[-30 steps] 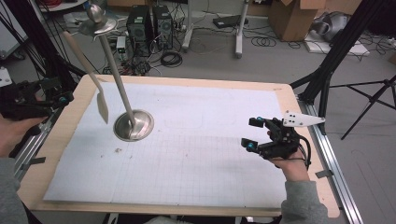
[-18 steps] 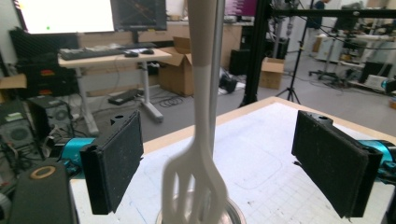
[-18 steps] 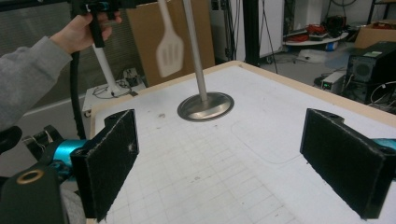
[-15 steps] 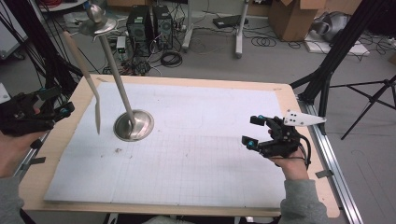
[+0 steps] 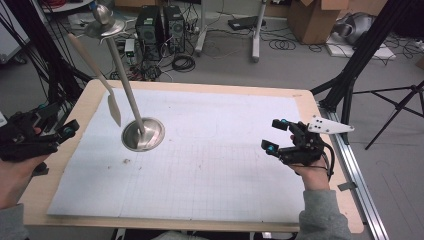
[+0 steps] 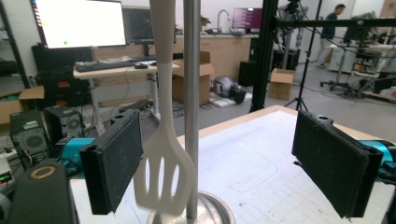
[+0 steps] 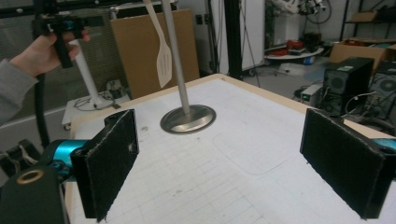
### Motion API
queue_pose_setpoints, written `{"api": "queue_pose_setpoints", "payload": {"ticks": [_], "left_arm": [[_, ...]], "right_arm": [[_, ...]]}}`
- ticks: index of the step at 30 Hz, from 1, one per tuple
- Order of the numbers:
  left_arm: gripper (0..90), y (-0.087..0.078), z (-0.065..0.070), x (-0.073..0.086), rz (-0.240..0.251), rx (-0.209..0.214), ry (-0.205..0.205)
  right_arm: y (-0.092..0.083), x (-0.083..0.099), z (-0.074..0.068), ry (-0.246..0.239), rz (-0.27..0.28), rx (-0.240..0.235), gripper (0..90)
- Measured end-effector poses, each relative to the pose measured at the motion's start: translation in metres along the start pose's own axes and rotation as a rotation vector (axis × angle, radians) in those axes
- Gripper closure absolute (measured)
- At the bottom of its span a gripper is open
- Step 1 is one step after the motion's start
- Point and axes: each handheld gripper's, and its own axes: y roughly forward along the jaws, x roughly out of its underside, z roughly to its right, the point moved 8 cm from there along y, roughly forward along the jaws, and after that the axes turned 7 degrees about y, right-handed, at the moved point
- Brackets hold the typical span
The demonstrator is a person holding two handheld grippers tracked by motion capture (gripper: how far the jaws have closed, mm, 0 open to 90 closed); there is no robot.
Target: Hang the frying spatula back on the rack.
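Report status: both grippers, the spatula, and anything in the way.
Left gripper open, off the table's left edge. Right gripper open, empty, at the right. Spatula hangs beside the stand pole, untouched. Nothing between left gripper and spatula.

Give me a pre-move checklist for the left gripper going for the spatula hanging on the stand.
1. Left gripper jaws open, nothing between the pads: ok.
2. Spatula hangs upright from the stand, slotted blade at jaw height: ok.
3. Spatula centred between the jaws: not ok, it sits close to the left pad, right beside the stand's pole.
4. Stand base flat on the table: ok.
5. Right gripper open, well apart from the stand: ok.
6. How the spatula is hooked at the top: cannot tell.
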Motion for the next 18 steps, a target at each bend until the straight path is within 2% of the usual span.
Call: {"api": "queue_pose_setpoints", "payload": {"ticks": [7, 9, 12, 18], "left_arm": [[16.5, -0.001, 0.005, 0.017, -0.029, -0.051, -0.001], [16.5, -0.001, 0.008, 0.020, -0.033, -0.053, -0.004], [16.5, -0.002, 0.010, 0.021, -0.020, -0.071, 0.004], [16.3, 0.000, 0.018, 0.025, -0.006, -0.096, 0.015]], "right_arm": [[0.000, -0.001, 0.003, -0.010, 0.019, 0.044, 10.6], [0.000, -0.002, 0.004, -0.018, 0.025, 0.050, 10.6], [0.000, -0.002, 0.003, -0.020, 0.028, 0.049, 10.6], [-0.003, -0.001, 0.006, -0.037, 0.051, 0.087, 10.6]]}}
